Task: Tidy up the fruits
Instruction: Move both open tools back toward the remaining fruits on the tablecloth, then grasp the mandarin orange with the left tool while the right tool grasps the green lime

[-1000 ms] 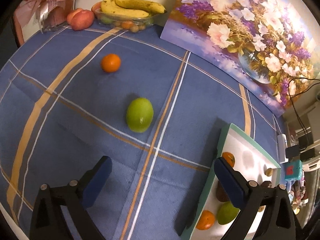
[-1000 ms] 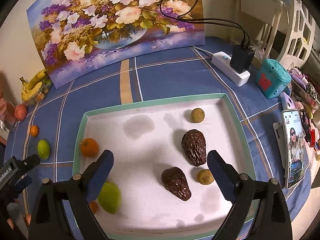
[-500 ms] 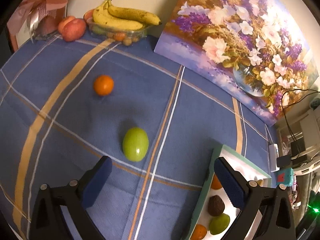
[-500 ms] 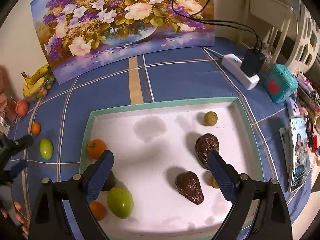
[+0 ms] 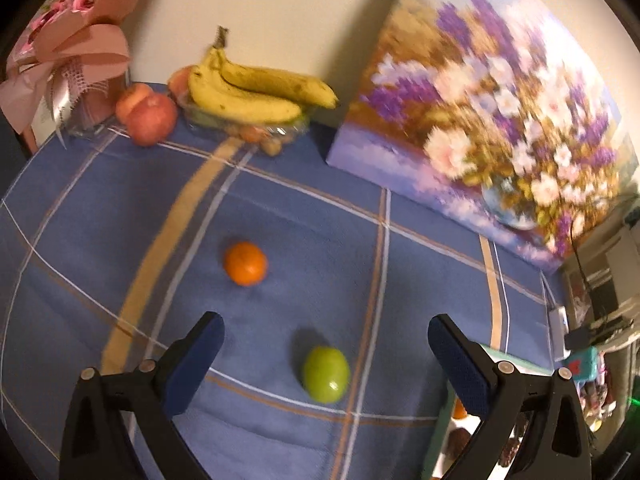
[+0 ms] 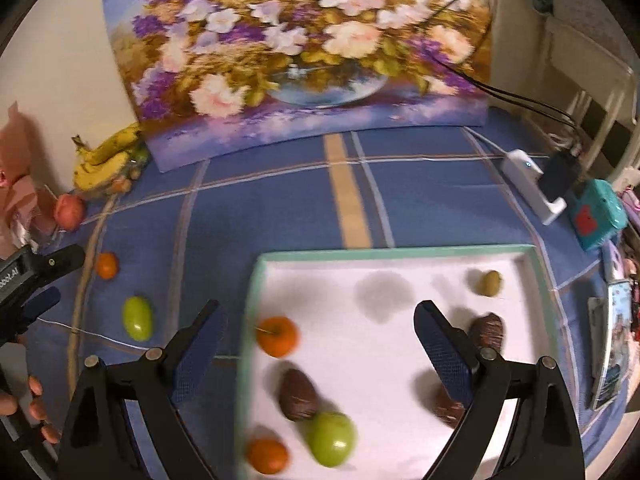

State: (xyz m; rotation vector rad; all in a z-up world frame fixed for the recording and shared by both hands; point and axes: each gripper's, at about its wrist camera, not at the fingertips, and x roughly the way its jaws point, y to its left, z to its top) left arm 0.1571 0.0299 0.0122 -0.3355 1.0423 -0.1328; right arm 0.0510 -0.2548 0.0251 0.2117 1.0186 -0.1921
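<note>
Lying on the blue plaid worktop [image 5: 280, 208], left wrist view: green fruit [image 5: 325, 373], smooth, oval, glossy, between the spread fingers of the left tool [image 5: 325, 340], which is empty. Orange [image 5: 245, 263] just beyond, apart. Bananas [image 5: 256, 92] and apple [image 5: 152, 119] at the far edge by the wall; bare cloth between.

Right wrist view: right tool [image 6: 318, 328] open, empty, over the tray [image 6: 400, 251]. Inside: two oranges [image 6: 277, 336], green fruit [image 6: 331, 438], brown fruits [image 6: 298, 394]. Tray centre open. Green fruit [image 6: 138, 317] left of the tray rim, well apart.
</note>
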